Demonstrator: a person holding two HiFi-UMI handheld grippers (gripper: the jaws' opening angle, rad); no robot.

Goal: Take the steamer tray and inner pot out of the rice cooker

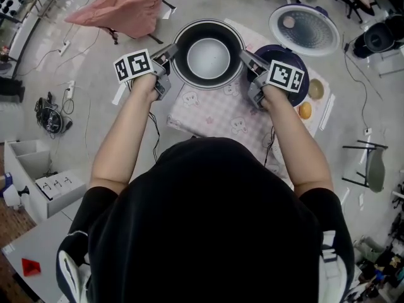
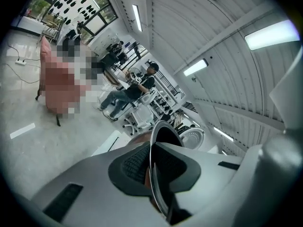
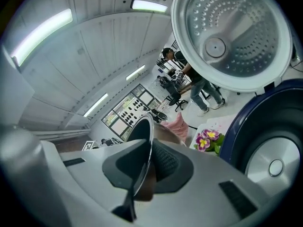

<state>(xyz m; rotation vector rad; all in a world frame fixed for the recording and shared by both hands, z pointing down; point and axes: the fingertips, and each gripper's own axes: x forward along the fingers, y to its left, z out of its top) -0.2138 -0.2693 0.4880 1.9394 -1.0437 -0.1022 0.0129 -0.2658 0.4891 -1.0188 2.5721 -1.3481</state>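
Observation:
The dark inner pot [image 1: 208, 54], with its pale bottom showing, hangs over the far end of the table, held by its rim from both sides. My left gripper [image 1: 172, 51] is shut on the pot's left rim, and my right gripper [image 1: 243, 55] is shut on the right rim. In the left gripper view the thin rim [image 2: 165, 134] runs between the pads of that gripper [image 2: 150, 169]. The right gripper view shows the same at my right gripper [image 3: 144, 167] on the pot [image 3: 139, 131]. The dark blue rice cooker [image 1: 282, 51] stands right of the pot, lid [image 1: 304, 29] open. I see no steamer tray.
A pink patterned cloth [image 1: 221, 115] covers the table under the pot. Two small round items [image 1: 310, 100] lie right of the cooker. A chair draped in pink [image 1: 123, 8] stands far left, cables [image 1: 50, 115] lie on the floor, and a white box [image 1: 38, 175] sits at the left.

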